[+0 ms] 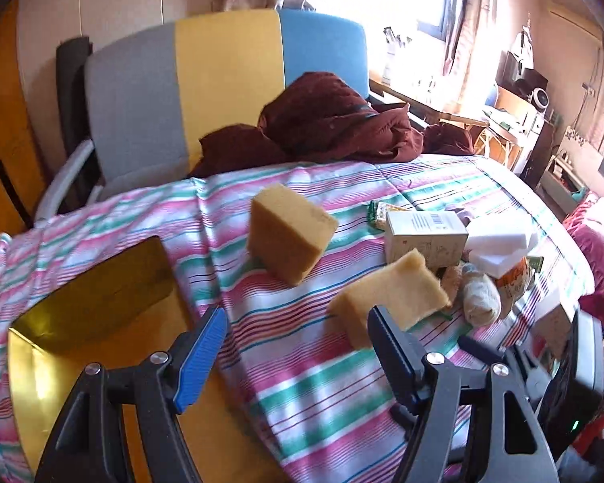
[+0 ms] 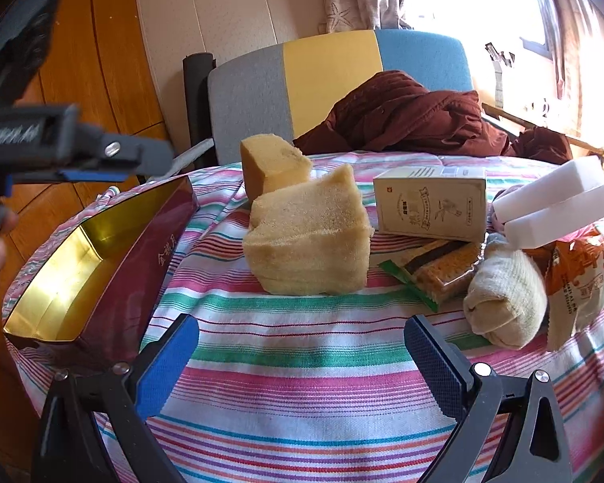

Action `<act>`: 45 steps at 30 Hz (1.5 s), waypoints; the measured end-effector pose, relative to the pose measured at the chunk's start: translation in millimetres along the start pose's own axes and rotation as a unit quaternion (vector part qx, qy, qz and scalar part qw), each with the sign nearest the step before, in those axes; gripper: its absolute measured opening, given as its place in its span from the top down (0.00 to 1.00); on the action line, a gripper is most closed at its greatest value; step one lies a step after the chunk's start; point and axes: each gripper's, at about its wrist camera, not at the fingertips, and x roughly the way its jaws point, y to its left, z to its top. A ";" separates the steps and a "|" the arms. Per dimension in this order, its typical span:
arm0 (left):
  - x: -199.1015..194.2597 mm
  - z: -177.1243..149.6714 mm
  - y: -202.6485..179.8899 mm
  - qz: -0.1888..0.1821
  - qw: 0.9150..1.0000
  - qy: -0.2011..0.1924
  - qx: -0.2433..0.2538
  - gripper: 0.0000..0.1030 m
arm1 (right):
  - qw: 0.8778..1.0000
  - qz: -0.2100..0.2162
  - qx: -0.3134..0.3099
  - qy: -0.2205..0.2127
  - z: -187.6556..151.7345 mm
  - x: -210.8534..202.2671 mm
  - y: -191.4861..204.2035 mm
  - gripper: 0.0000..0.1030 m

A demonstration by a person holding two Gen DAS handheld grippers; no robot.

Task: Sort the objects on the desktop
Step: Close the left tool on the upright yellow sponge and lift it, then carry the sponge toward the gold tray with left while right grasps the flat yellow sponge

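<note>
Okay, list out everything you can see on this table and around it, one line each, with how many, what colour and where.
Yellow foam sponge blocks: two, tan-yellow, middle of table, one behind the other.
Maroon box with gold lining: one, open, table's left edge.
Cream printed carton: one, right of sponges.
White foam blocks: two, stacked, far right.
Rolled cream sock: one, right front.
Wrapped biscuit pack: one, green-edged, below carton.
Orange snack bag: one, right edge.
Striped tablecloth: one, pink, green, white.
Chair: one, grey, yellow, blue, behind table.
Dark red garment: one, on chair.
Left gripper: open, empty.
Right gripper: open, empty.
</note>
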 end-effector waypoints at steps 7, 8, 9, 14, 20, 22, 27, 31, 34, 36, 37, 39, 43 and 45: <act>44.7 37.1 14.3 -0.062 0.990 0.050 -0.114 0.29 | 0.999 0.031 0.013 -0.014 -0.9 -1.6 -5.4 0.00; 49.3 42.5 15.1 -0.062 0.989 0.054 -0.121 0.29 | 0.999 0.035 0.016 -0.016 -1.2 -1.9 -6.4 0.00; 53.4 47.4 15.5 -0.061 0.988 0.060 -0.126 0.29 | 0.999 0.039 0.020 -0.018 -1.6 -1.9 -7.7 0.00; 75.5 70.2 13.0 -0.034 0.986 0.088 -0.138 0.29 | 0.996 0.065 0.054 -0.013 -3.2 3.1 -20.6 0.00; 100.5 78.0 11.9 -0.011 0.978 0.130 -0.160 0.29 | 0.991 0.096 0.095 -0.008 -5.1 9.2 -35.8 0.00; 103.2 79.9 8.8 -0.006 0.978 0.131 -0.162 0.29 | 0.989 0.103 0.103 -0.009 -5.5 10.1 -38.2 0.00; 112.3 87.3 3.9 0.011 0.976 0.133 -0.169 0.29 | 0.987 0.112 0.110 -0.015 -5.7 8.6 -40.0 0.00; 117.5 94.7 3.2 0.031 0.977 0.129 -0.169 0.29 | 0.987 0.114 0.116 -0.016 -6.1 8.3 -40.9 0.00; 119.1 96.6 8.3 0.033 0.975 0.131 -0.178 0.29 | 0.986 0.115 0.117 -0.017 -6.3 8.0 -41.5 0.00; 122.4 93.6 15.1 0.034 0.972 0.139 -0.188 0.29 | 0.986 0.115 0.116 -0.016 -6.2 8.3 -41.9 0.00; 124.3 91.9 18.9 0.033 0.970 0.143 -0.193 0.29 | 0.986 0.116 0.116 -0.016 -6.1 8.4 -42.1 0.00; 127.5 87.4 25.5 0.025 0.967 0.147 -0.206 0.29 | 0.986 0.116 0.117 -0.015 -6.3 8.5 -42.9 0.00; 127.1 85.3 28.1 0.015 0.967 0.138 -0.214 0.33 | 0.986 0.118 0.118 -0.012 -6.0 9.5 -44.3 0.00; 125.9 87.4 22.0 0.016 0.972 0.128 -0.198 0.36 | 0.986 0.119 0.120 -0.009 -5.7 10.6 -45.1 0.00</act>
